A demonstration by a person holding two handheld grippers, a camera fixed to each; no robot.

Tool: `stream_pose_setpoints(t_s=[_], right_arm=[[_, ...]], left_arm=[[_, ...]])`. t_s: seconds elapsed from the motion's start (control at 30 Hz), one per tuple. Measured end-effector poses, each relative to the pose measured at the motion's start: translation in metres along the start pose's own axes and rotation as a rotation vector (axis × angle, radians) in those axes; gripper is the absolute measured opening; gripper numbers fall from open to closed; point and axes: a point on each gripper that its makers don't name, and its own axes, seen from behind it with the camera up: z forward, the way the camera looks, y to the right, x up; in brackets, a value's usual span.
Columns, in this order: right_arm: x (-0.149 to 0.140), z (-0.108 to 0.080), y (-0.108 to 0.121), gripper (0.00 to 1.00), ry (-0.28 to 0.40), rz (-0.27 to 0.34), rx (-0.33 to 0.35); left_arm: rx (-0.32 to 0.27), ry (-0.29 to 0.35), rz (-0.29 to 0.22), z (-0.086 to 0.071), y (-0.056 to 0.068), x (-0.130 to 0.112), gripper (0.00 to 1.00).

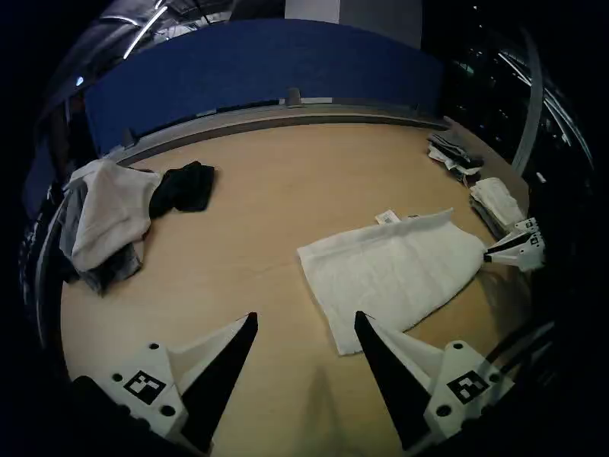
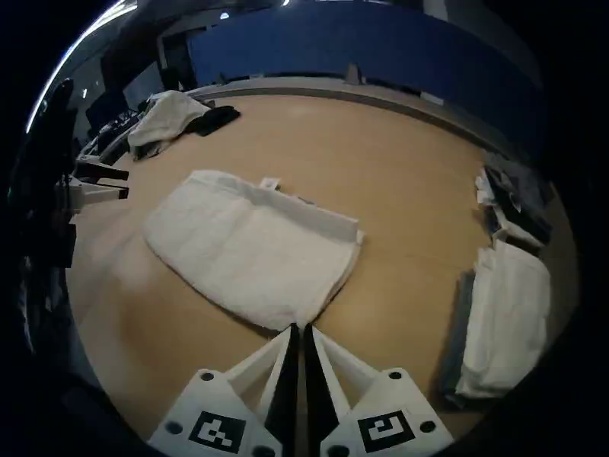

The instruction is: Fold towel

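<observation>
Right gripper clamps corner of white terry towel at frame bottom, left gripper released; thin bite could slip mid-fold.

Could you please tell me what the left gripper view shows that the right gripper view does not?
The left gripper view gives the left gripper close up, open and holding nothing. The right gripper view gives the right gripper close up, shut on a corner of the flat white towel. Both share the towel, the crumpled white-and-black clothes pile and the wooden table.
</observation>
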Motion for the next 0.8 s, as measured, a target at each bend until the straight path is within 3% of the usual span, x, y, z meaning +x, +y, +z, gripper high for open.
stream_pose_setpoints(t_s=[0.4,0.8], right_arm=[[0.04,-0.013,-0.008,0.04,0.08,-0.039,0.008],[0.097,-0.017,-0.032,0.04,0.151,-0.142,0.054]], left_arm=[[-0.001,0.002,0.003,-0.003,0.004,0.0,0.94],[-0.001,0.011,0.003,-0.007,0.004,0.002,0.94]])
